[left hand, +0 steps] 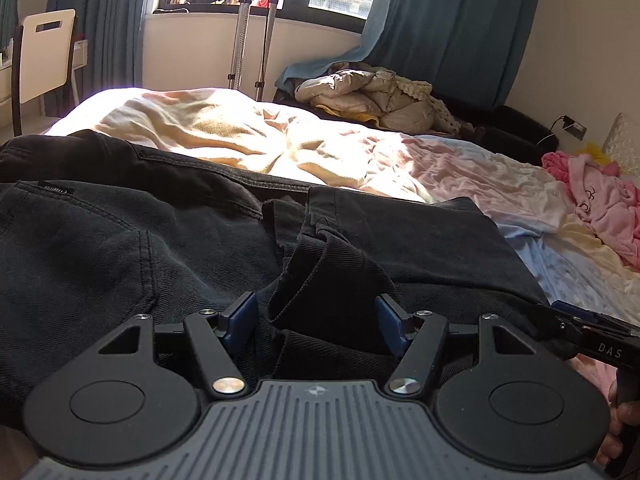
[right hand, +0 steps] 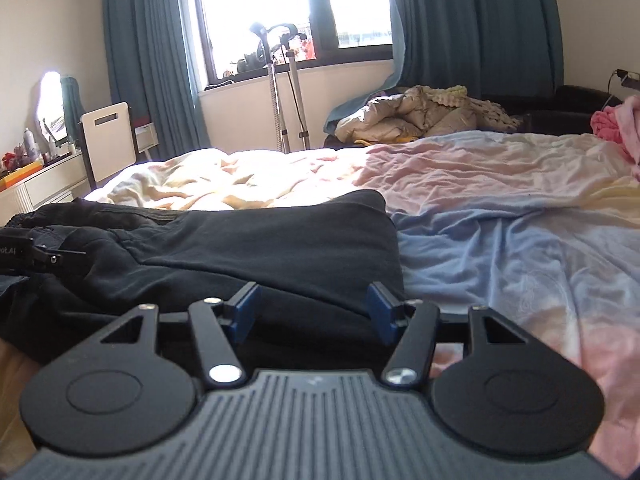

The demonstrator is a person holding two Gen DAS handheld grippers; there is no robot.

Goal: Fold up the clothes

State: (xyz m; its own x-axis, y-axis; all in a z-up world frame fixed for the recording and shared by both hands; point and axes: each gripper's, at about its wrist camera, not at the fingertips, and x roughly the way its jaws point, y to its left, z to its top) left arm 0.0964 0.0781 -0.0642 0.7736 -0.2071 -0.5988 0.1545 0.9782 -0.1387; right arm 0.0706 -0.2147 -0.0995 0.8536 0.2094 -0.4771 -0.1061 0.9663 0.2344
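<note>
Black jeans [left hand: 120, 240] lie spread over the near side of the bed, with a pocket seam at the left. A raised fold of the denim [left hand: 328, 280] stands between the blue pads of my left gripper [left hand: 316, 316], whose jaws stand wide and do not press on it. At the right edge my right gripper [left hand: 580, 328] shows, with a hand [left hand: 624, 420] on its grip. In the right wrist view the jeans [right hand: 260, 248] end in a folded right edge. My right gripper [right hand: 314, 308] hangs open just over that edge, nothing between its pads. The left gripper's tip [right hand: 44, 256] pokes in at the left.
A crumpled pastel sheet [right hand: 500, 208] covers the bed. A pink garment [left hand: 600, 208] lies at the right, and a beige puffer jacket [left hand: 372, 92] is heaped behind the bed. A white chair [left hand: 44, 56], a metal stand [left hand: 244, 40] and blue curtains [left hand: 440, 20] line the window wall.
</note>
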